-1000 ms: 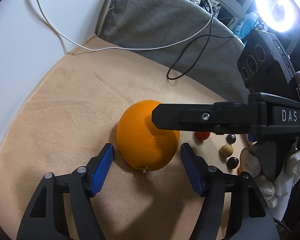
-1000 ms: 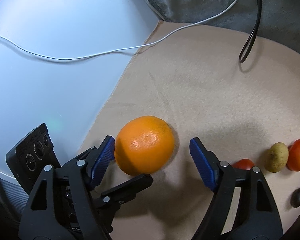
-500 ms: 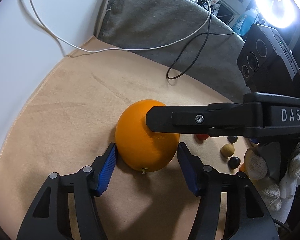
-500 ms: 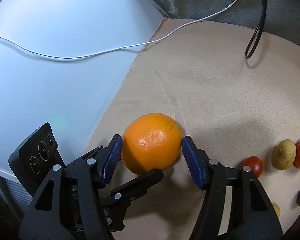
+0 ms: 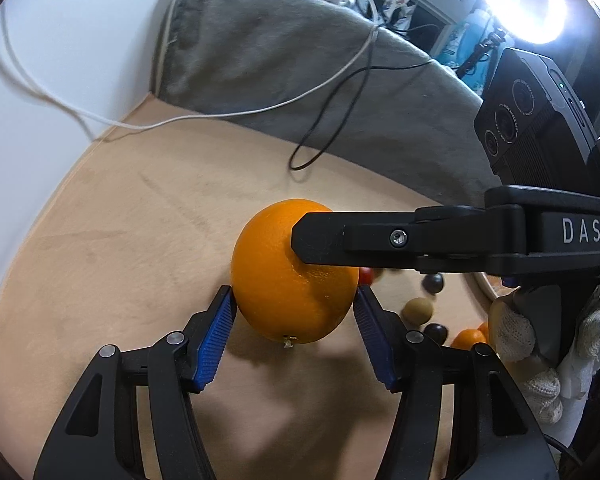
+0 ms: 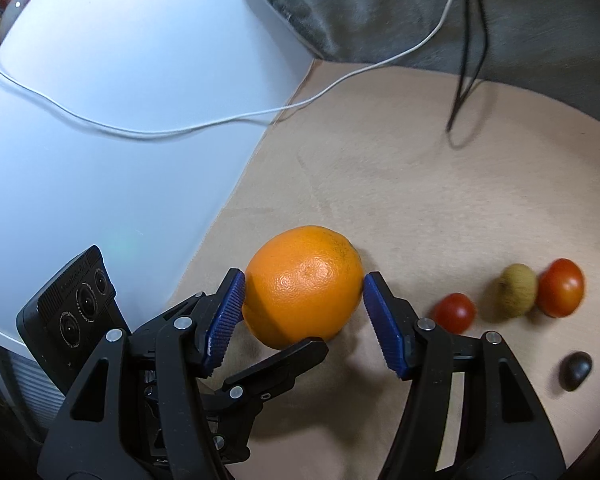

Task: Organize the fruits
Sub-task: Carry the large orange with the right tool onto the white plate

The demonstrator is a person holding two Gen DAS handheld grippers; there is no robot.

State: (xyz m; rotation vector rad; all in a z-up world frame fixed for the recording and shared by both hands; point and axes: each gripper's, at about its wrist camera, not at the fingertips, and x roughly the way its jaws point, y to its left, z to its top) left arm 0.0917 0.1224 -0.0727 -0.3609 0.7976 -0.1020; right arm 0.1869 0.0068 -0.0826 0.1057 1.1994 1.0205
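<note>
Both tools clamp one orange (image 5: 284, 280): your left tool (image 5: 294, 334) pinches its sides, half spread, and your right tool (image 6: 304, 316) squeezes it crosswise, jaws just closed in, fruit over the tan cloth (image 6: 420, 184).

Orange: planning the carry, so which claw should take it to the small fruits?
Probably the right claw: it and the left claw just closed on the orange, but the tomato and kiwi lie nearest it.

A ring light (image 5: 528, 4) glares over grey blanket (image 5: 284, 64); beige cloth (image 6: 420, 184) beside white tabletop (image 6: 112, 92).
</note>
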